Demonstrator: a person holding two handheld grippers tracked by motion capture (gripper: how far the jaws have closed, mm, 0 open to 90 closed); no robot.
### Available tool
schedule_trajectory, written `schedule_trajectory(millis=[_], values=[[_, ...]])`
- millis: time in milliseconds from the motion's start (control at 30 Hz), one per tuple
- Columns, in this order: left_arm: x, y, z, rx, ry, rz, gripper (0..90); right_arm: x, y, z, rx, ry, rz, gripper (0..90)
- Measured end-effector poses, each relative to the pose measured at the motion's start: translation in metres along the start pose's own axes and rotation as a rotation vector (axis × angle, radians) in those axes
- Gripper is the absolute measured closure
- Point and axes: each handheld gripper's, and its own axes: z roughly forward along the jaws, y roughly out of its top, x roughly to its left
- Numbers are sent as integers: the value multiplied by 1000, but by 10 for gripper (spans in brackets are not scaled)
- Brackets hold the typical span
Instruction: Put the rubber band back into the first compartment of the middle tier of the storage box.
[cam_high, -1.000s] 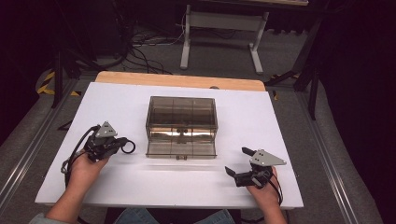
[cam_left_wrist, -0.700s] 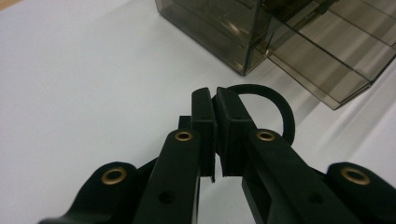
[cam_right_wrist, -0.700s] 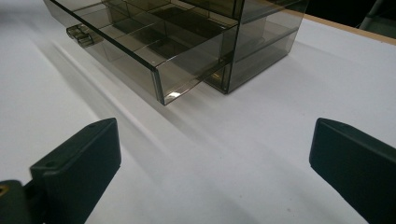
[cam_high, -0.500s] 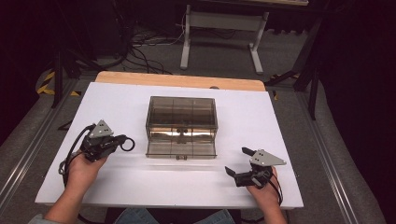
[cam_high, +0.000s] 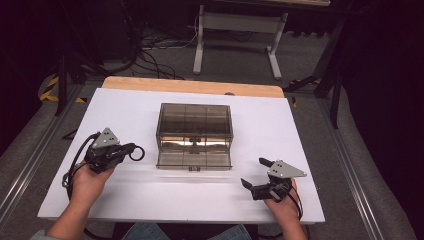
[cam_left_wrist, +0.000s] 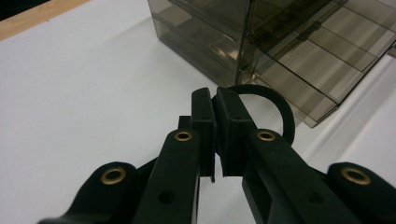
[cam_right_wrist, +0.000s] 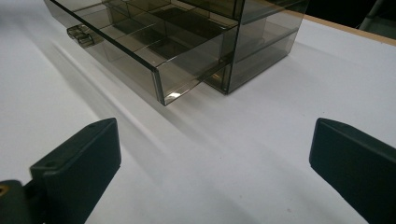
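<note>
Ring (cam_left_wrist: 275, 105) pinched in left gripper (cam_high: 131, 148) | open drawer (cam_high: 194, 159) lying just right of it | right gripper (cam_high: 256, 174) gaping, waiting farther off.

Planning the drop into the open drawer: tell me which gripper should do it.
Left, probably. The left gripper is shut on the black ring, beside the open drawer. The right gripper is open and holds nothing.

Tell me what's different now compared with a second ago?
Hardly anything. The left tool, shut on a black ring, has edged slightly away from the person along the white table. The right tool stays open and in place, and the smoky plastic drawer box still has its bottom drawer pulled out.
</note>
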Motion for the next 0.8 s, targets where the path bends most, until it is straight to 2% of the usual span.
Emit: schedule_trajectory(millis=[467,800], values=[[-6,9,-4,-33,-14,18,861,0,0,0,0,0,-1,26],[-15,23,-3,-61,-29,40,861,0,0,0,-2,0,-1,26]])
